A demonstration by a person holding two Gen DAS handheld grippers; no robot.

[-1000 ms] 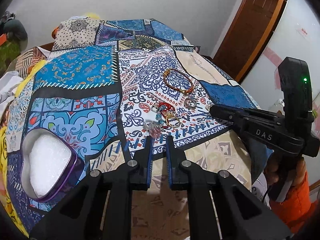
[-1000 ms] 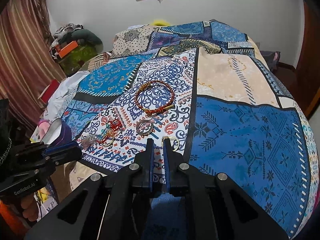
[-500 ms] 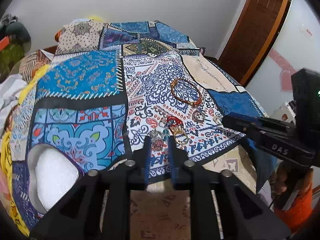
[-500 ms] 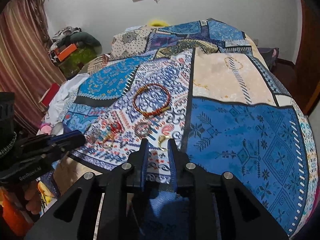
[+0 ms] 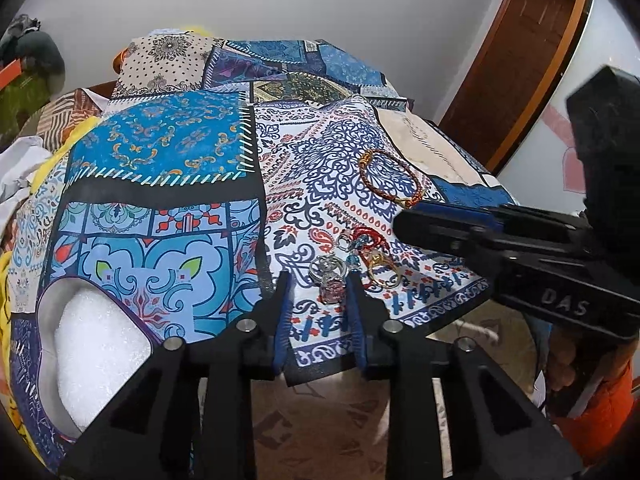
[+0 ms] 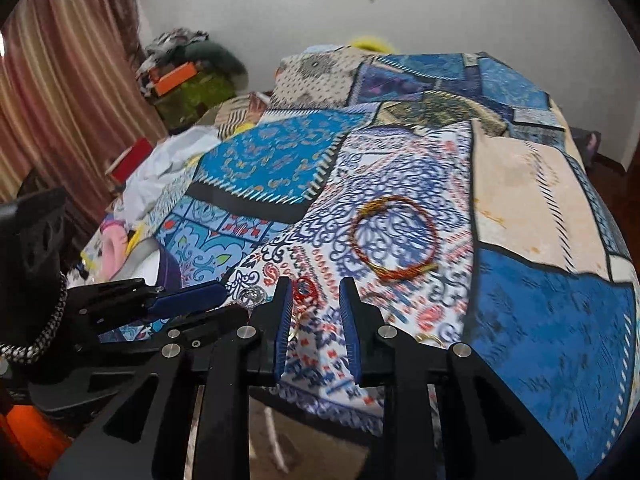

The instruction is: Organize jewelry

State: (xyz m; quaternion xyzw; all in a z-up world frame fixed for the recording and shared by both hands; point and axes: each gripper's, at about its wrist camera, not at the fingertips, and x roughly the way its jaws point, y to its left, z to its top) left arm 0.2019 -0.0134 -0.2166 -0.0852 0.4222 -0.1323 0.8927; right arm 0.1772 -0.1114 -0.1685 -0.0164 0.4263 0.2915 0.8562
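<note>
Just beyond the left tongs [image 5: 318, 286], whose jaws have just been opening and grip nothing, a pink-stoned ring [image 5: 331, 295] lies on the bed [image 5: 160, 168] within the jewelry cluster [image 5: 360, 252]. Right tongs [image 6: 314, 292], likewise parting and empty, are close too. Their side reads "DAS".

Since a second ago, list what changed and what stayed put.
Both grippers' jaws have just been opening, nothing between the pads. The left gripper now frames the silver ring; the right gripper slid left toward the red ring. The red-and-gold bangle and heart-shaped box stayed put.
</note>
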